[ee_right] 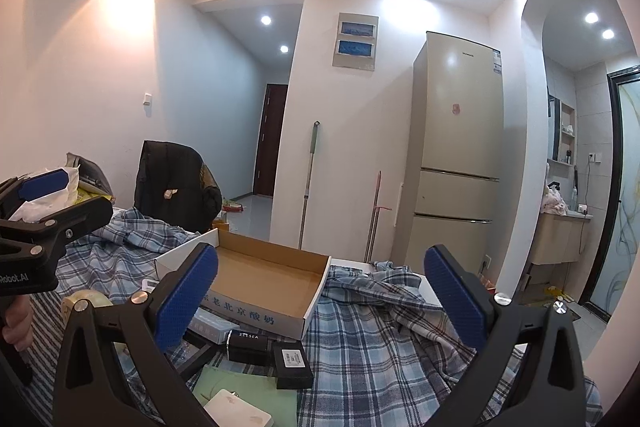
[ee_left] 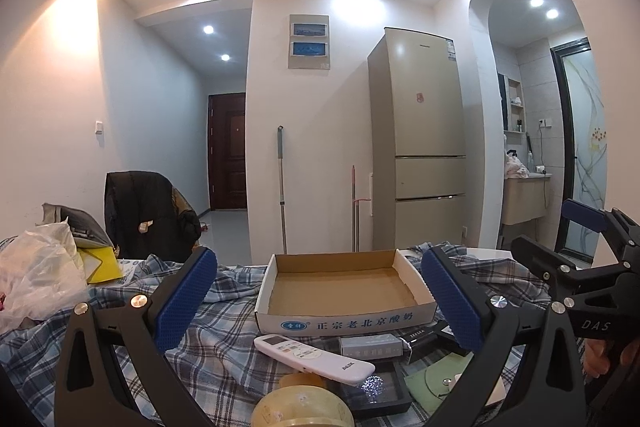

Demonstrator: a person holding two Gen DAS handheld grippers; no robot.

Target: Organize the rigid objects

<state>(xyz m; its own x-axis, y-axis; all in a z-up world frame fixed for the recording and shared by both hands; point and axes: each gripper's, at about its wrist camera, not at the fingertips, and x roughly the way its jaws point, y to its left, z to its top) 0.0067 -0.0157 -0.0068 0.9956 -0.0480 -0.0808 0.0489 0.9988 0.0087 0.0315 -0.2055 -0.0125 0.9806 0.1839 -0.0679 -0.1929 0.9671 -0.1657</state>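
- While both grippers hang above a tabletop covered by a blue-and-white plaid cloth (ee_left: 224, 347), the left gripper (ee_left: 316, 307) has its blue-padded fingers (ee_left: 186, 303) spread wide with nothing between them.
- Equally wide apart stand the fingers of the right gripper (ee_right: 328, 303), whose blue ribbed pads (ee_right: 186, 301) grip nothing.
- At the centre of the left wrist view sits a shallow open cardboard box with a white printed front wall (ee_left: 344, 323); its brown inside is bare.
- Just below that box, toward the bottom centre of the frame, lies a white remote control (ee_left: 316, 357), slanted, its lower end resting over a yellowish roll of clear tape (ee_left: 302, 409).
- Right of the remote lie a pale grey rectangular carton (ee_left: 370, 346) and a black "ZEESEA" box (ee_left: 424, 339), close together.
- A pale green snap pouch (ee_left: 436, 383) lies at the lower right of that frame, beside a dark flat tray (ee_left: 380, 393).
- From the right wrist view, a small black box with a white label (ee_right: 294, 363) lies below the cardboard box, at the lower centre, on the cloth.
- At the far left of the left wrist view sits a crumpled white plastic bag (ee_left: 38, 279), with a yellow item (ee_left: 100, 263) next to it.
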